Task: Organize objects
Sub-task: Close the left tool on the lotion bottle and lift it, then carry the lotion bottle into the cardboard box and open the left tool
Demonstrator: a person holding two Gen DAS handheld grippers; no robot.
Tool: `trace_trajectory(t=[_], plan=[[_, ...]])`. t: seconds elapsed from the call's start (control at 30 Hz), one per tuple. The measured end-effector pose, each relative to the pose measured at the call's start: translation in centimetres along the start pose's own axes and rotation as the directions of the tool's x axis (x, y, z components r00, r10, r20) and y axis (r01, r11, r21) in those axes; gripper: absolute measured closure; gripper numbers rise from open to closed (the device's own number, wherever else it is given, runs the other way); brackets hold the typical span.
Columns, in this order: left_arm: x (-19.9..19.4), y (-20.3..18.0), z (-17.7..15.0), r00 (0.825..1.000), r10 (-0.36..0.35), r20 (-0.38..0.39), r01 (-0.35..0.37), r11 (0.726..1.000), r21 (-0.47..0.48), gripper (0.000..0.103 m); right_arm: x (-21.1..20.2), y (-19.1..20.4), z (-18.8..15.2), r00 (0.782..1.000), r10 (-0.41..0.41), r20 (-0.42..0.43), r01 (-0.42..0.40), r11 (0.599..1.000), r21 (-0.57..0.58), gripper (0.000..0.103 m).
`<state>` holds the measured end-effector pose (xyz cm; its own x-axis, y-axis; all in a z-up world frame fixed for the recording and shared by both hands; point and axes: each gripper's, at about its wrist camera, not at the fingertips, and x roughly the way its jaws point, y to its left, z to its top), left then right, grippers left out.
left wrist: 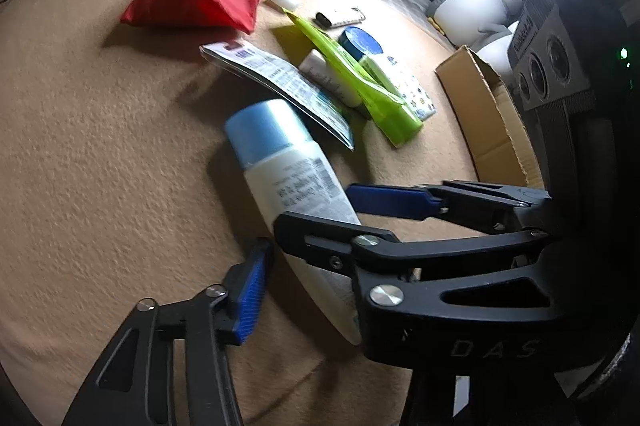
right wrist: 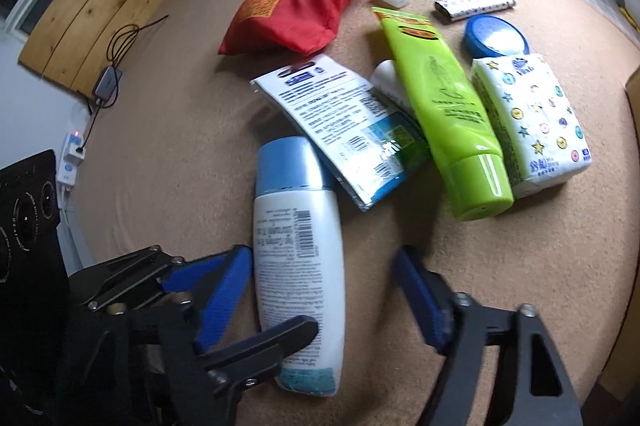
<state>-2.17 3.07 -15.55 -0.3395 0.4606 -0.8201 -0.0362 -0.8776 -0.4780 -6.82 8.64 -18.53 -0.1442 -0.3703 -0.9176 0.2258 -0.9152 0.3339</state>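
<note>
- Blue-padded right tongs (right wrist: 320,266): we log them half-wide astride the white bottle (right wrist: 298,258); the right pad stands clear of it.
- Left tongs (left wrist: 304,266): also part-open at the bottle's near end, with the left pad apart from it.
- Bottle: lying on the tan carpet (right wrist: 160,106), blue cap far.
- Beyond it: printed sachet (right wrist: 344,122), green tube (right wrist: 444,98) and tissue pack (right wrist: 532,114) to the right, red pouch (right wrist: 300,14) far.

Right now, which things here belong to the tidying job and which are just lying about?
To organize: white bottle with blue cap, green tube, tissue pack, red pouch, printed sachet, blue-lidded jar, lighter.

Lying about: stuffed penguin, power strip.
</note>
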Motion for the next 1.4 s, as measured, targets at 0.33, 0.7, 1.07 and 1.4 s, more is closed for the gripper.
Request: trace_trajectory(t=[0.33,0.7,1.07,1.4], plan=[[-0.4,-1.4,-0.8,1.000,0.004,0.021,-0.005,1.000,0.001,0.053,-0.5,-0.2,-0.9,0.999,0.038,0.001,-0.038,0.999,0.004,0.060],[-2.4,-6.1,0.2,0.997,0.001,0.080,-0.006,0.998,0.059,0.054,-4.7,-1.3,-2.0,0.995,0.053,0.089,-0.055,0.998,0.016,0.060],[-1.0,-14.4,2.8,0.994,-0.063,0.090,0.045,0.979,0.197,0.054,-11.1,-6.3,-3.1,0.980,0.013,0.199,-0.033,0.995,0.096,0.060],[3.2,-23.3,5.4,0.989,-0.136,0.056,0.112,0.940,0.321,0.054,-16.3,-13.6,-4.3,0.956,-0.085,0.280,0.026,0.978,0.206,0.060]])
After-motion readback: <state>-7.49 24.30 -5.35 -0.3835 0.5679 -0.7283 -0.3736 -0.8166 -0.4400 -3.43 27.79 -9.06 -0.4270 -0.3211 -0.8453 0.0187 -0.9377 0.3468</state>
